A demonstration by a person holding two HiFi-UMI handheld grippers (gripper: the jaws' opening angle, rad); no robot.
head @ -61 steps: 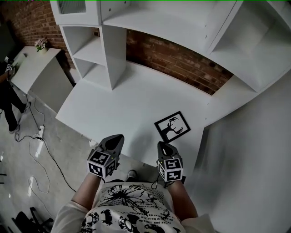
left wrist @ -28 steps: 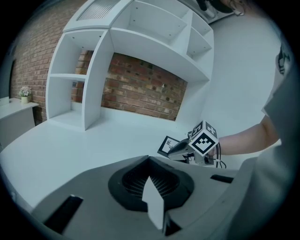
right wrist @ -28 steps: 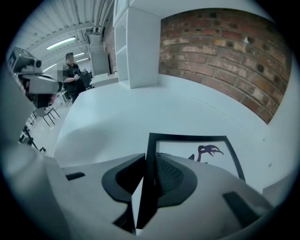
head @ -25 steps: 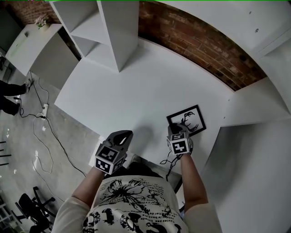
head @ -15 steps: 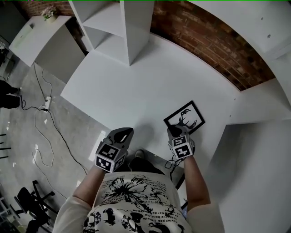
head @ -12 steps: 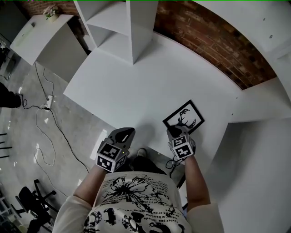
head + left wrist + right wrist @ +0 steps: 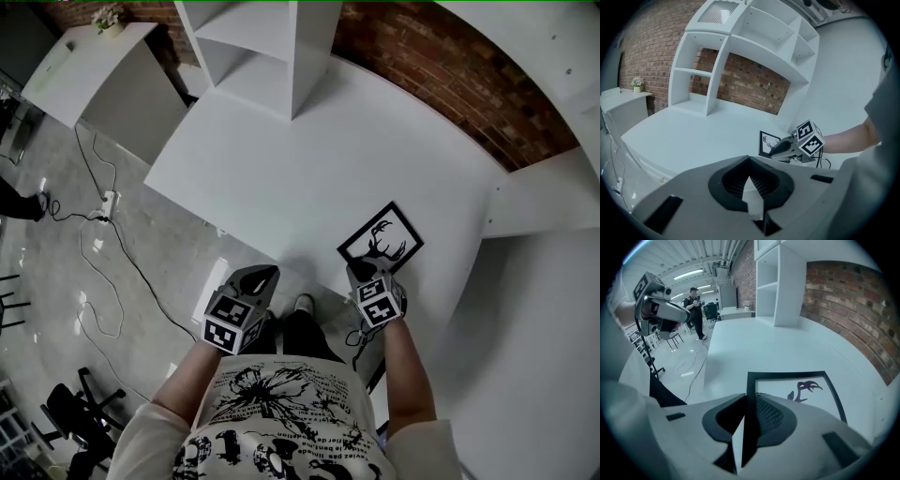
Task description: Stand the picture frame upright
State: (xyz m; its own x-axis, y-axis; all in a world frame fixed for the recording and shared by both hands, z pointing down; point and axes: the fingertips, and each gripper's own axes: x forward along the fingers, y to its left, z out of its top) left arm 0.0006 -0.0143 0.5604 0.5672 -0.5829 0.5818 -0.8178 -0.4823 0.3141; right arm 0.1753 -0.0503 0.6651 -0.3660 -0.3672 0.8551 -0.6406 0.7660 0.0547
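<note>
The black picture frame (image 7: 382, 239) with a stag's-head print lies flat on the white desk (image 7: 309, 159), near its front right corner. My right gripper (image 7: 360, 273) is shut on the frame's near edge; in the right gripper view the black rim (image 7: 751, 380) runs straight in between the jaws of the right gripper (image 7: 746, 401). My left gripper (image 7: 262, 277) hovers over the desk's front edge, left of the frame, shut with nothing in it. The left gripper view shows the left gripper (image 7: 750, 161), the frame (image 7: 765, 142) and the right gripper (image 7: 781, 148) beyond it.
A white shelf unit (image 7: 272, 47) stands at the back of the desk against a brick wall (image 7: 441, 66). A white wall panel (image 7: 525, 309) closes the right side. Left of the desk are a side table (image 7: 84, 66) and floor cables (image 7: 103, 272). A person (image 7: 696, 310) stands far off.
Since the earliest frame my right gripper has gone forward to the frame and closed on its near edge. Over the last second both grippers hold their places; only the head view drifts.
</note>
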